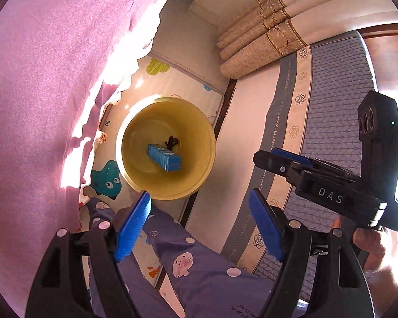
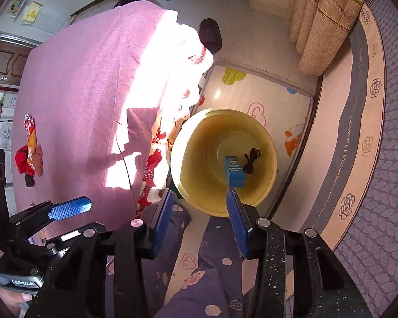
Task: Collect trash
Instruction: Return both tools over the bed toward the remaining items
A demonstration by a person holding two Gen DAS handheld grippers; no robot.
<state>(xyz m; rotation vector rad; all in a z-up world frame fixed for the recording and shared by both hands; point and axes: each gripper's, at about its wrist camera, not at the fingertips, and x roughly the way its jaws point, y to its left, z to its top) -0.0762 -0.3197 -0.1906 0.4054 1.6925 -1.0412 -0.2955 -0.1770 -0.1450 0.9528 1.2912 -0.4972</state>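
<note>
While both pairs of tongs hang over the yellow bin (image 1: 165,147), nothing is between their pads: the left tongs (image 1: 199,222) stand wide and empty, and the right tongs (image 2: 199,222) stand narrower, also empty. In the left wrist view the right tongs (image 1: 284,159) reach in from the right edge of the frame; in the right wrist view the left tongs (image 2: 69,209) show at lower left.

Trash already lies in the bin: a blue carton (image 1: 164,157) on the bottom, its long axis running from centre-left down to the right in the left wrist view, with a small black tangled scrap (image 1: 171,142) just beside its upper side. From the right wrist view the same blue carton (image 2: 234,171) sits just above the right pad's tip, and the scrap (image 2: 250,160) lies to its right.

What is left to collect appears to be the red and orange crumpled wrapper (image 2: 30,156) on the pink bedspread (image 2: 74,100), at the left edge of the right wrist view, well apart from the bin (image 2: 223,164). It lies to the left of both tongs, and the left tongs are judged the nearer; its long axis runs roughly up and down in that frame.
</note>
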